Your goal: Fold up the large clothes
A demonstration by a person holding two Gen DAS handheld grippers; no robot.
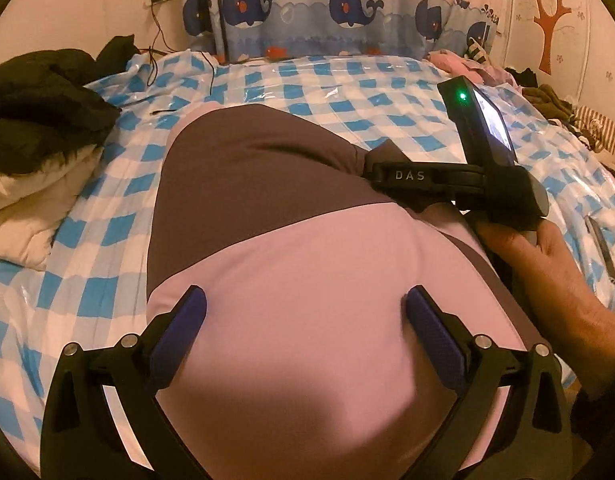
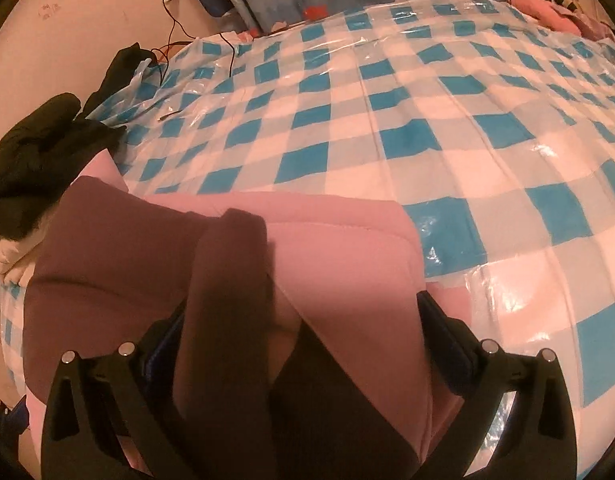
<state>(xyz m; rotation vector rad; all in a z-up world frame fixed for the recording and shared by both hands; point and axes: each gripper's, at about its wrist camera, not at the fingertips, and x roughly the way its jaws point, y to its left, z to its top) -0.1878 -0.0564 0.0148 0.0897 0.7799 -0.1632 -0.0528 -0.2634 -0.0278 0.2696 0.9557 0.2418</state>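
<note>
A: Edges and clearance?
B: Pink-and-brown garment (image 1: pixel 307 280) lies between the left gripper (image 1: pixel 305 308) fingers, spread wide; checked bed cover (image 1: pixel 327 92) open beyond.
A: Right side?
B: Right gripper (image 2: pixel 303 320) wide, folded garment edge between its fingers; right hand (image 1: pixel 547 256) level, gripping the handle

Bed (image 1: pixel 347 92) under a glossy blue-and-white checked plastic sheet (image 2: pixel 427 128). Directly on it: pink and brown garment (image 1: pixel 307 280) at the near edge, folded over itself; black clothes (image 1: pixel 39 120) heaped on white bedding (image 1: pixel 27 208) at the left side; thin black cable (image 1: pixel 163 110) trailing in from the wall; pink clothes (image 1: pixel 471 66) at the far right corner, more dark and striped clothes (image 1: pixel 579 120) along the right edge.
</note>
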